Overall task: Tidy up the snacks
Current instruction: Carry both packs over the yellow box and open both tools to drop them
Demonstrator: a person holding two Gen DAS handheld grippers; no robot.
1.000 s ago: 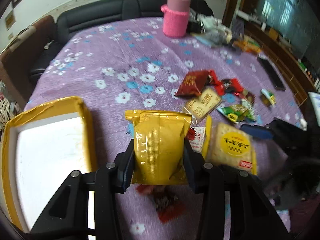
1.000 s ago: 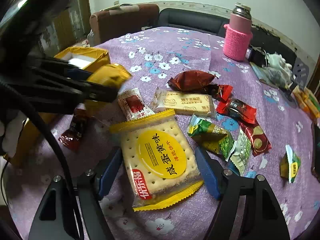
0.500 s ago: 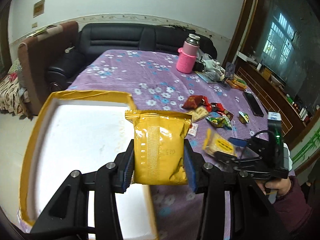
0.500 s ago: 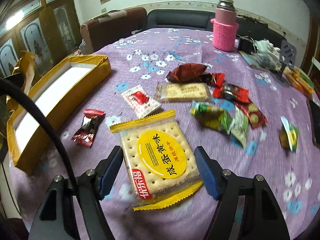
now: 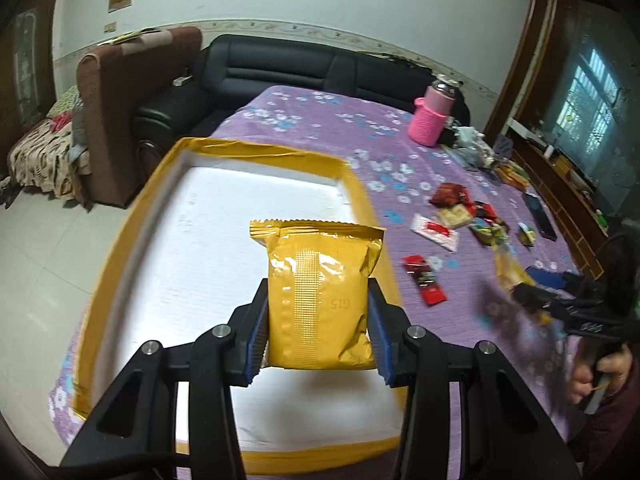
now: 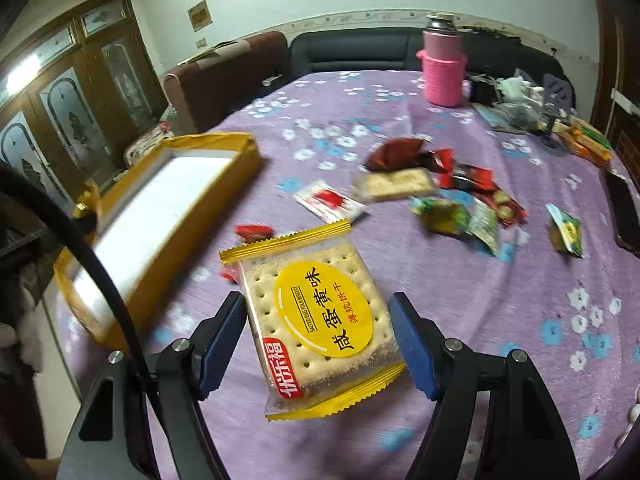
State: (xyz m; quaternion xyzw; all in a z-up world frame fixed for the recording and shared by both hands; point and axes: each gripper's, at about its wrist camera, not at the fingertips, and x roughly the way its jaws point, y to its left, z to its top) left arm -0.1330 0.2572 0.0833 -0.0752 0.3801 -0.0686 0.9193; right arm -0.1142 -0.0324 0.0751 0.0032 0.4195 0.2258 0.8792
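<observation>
My left gripper [image 5: 318, 328] is shut on a golden-yellow snack pouch [image 5: 318, 296], held upright above the white floor of a yellow-rimmed box [image 5: 256, 150]. My right gripper [image 6: 320, 340] is shut on a square cracker pack with a round yellow label [image 6: 320, 316], lifted off the purple flowered cloth [image 6: 460, 300]. In the right wrist view the box [image 6: 200, 184] lies to the left. Several loose snack packets [image 6: 440, 196] lie in a cluster beyond the cracker pack; the same cluster [image 5: 460, 216] appears right of the box in the left wrist view.
A pink flask in a knitted sleeve [image 6: 442, 68] stands at the table's far side beside clutter [image 6: 520, 104]. A black phone [image 6: 624, 208] lies at the right edge. A black sofa [image 5: 304, 68] and brown chair [image 5: 120, 120] stand behind. A person's hand [image 5: 596, 376] holds the right gripper.
My left gripper carried the golden pouch leftward from over the cloth to above the box. My right gripper raised the cracker pack off the table and tilted it.
</observation>
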